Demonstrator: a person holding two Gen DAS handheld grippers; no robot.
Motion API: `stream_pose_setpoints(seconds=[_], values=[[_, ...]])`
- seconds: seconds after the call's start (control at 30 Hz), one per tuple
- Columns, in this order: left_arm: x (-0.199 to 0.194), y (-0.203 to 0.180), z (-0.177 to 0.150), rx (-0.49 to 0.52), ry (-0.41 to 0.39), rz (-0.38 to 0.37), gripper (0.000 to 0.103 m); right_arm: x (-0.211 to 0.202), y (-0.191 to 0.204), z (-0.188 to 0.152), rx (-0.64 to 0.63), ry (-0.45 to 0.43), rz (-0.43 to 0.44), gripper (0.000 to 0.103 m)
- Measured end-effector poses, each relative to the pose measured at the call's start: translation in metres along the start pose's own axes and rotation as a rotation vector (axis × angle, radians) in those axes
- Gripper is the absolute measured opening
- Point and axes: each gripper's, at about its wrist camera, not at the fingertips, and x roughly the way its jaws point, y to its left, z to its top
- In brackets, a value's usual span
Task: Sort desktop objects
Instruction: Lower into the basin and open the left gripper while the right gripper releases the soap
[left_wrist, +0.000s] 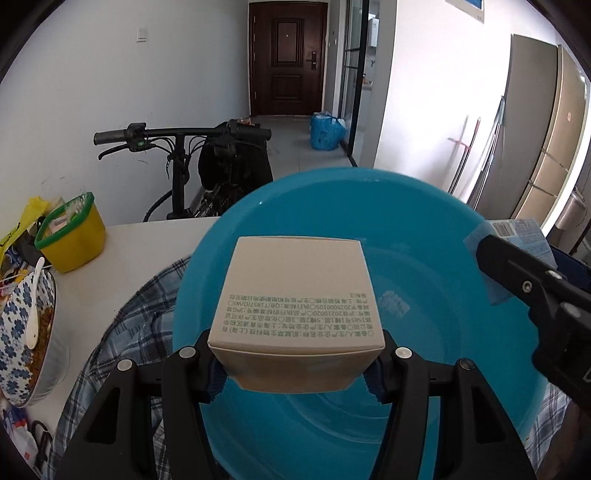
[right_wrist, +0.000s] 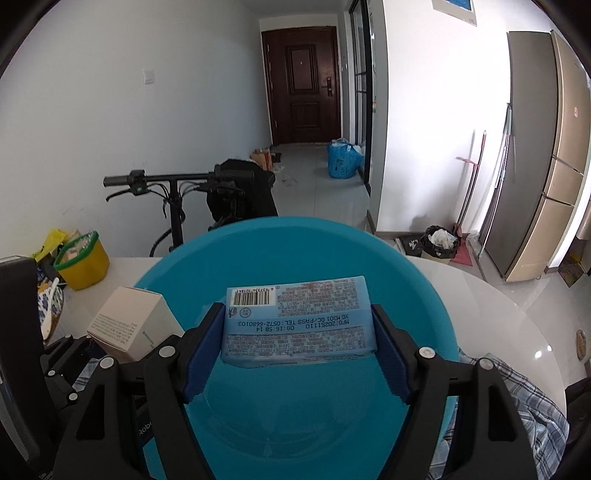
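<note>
Both loads hang over the blue basin (left_wrist: 443, 229), so this looks like the drop-off step. The left tool (left_wrist: 295, 373) is clamped on a beige box (left_wrist: 295, 295); the right tool (right_wrist: 299, 350) is clamped on a blue wipes pack (right_wrist: 299, 317). Next, each should lower inside the rim ahead and let go.

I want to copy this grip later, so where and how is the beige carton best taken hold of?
Grip the beige carton across its two flat, parallel side faces near one end, as the left gripper does now, coming end-on along its length. Those faces probably seat the pads squarely; the printed face stays clear above the blue basin.
</note>
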Motion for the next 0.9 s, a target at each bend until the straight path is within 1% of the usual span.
stream_pose_setpoints(seconds=[0.13,0.37,0.43,0.6,0.9], values=[[0.005,-0.001,-0.003,0.004,0.013,0.017,0.061,0.011,-0.004,-0.004,0.016,0.042,0.032,0.074],[0.021,0.004,-0.006,-0.006,0.047,0.035,0.061,0.019,-0.005,-0.008,0.01,0.065,0.036,0.074],[0.023,0.005,-0.007,-0.005,0.051,0.028,0.061,0.029,-0.005,-0.011,0.015,0.104,0.045,0.074],[0.022,0.003,-0.006,0.007,0.042,0.036,0.061,0.033,-0.006,-0.013,0.016,0.114,0.026,0.074],[0.022,-0.001,-0.006,0.025,0.051,0.029,0.061,0.036,-0.004,-0.013,0.009,0.119,0.033,0.074]])
